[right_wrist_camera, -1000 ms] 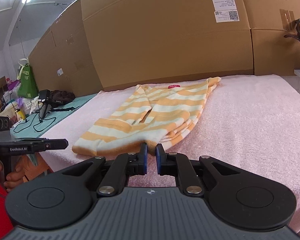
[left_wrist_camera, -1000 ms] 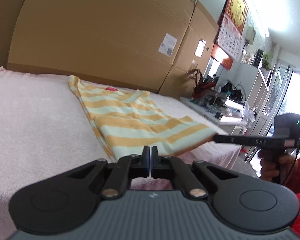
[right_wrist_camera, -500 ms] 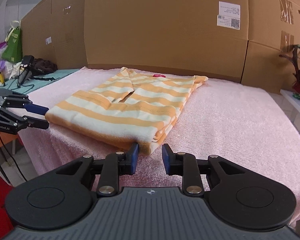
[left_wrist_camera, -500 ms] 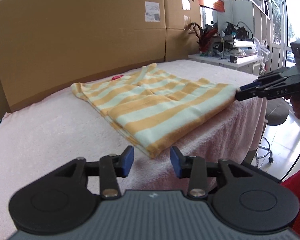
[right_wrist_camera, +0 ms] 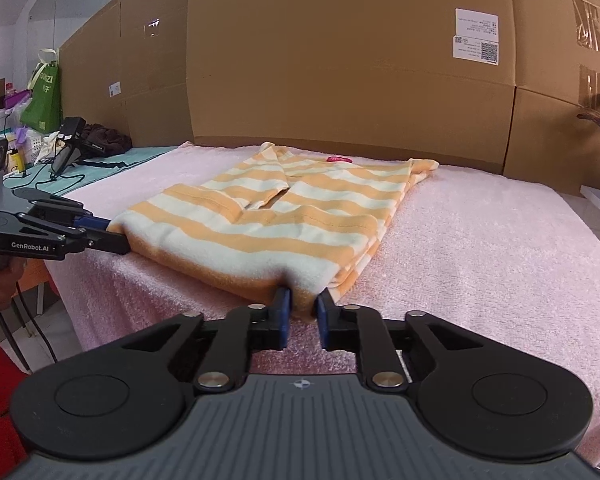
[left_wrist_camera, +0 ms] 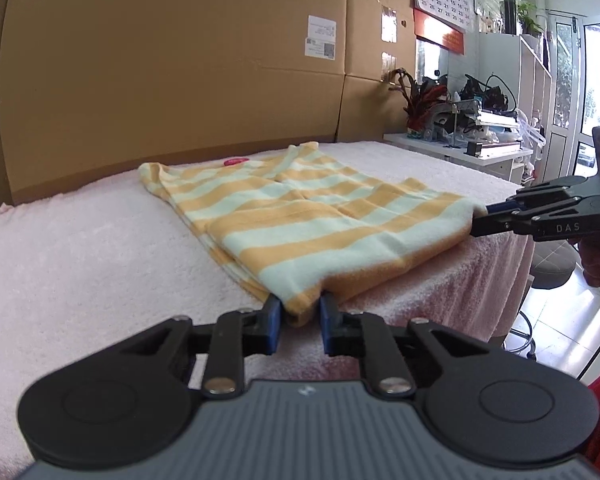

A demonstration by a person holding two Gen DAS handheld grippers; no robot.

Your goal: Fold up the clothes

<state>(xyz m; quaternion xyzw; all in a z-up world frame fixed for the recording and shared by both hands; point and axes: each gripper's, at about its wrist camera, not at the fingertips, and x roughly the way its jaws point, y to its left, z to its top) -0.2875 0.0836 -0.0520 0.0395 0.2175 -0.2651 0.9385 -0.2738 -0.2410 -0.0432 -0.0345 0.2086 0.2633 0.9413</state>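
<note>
Lying across the near half of the pink towel-covered table (right_wrist_camera: 500, 240): striped shirt (right_wrist_camera: 300, 216), yellow and pale bands, sleeves already turned in over the body, hem end reaching the table's front edge. Judging soft, light and limp, likely sagging wherever unsupported, several layers thick at the hem, prone to sliding apart unless pinched together. Best taking hold at the two hem corners. Straddling the hem's left corner: left gripper (left_wrist_camera: 299, 317), jaws partly parted, cloth between, not yet squeezing. Straddling the hem's right corner: right gripper (right_wrist_camera: 302, 311), jaws likewise ajar around the fabric.
</note>
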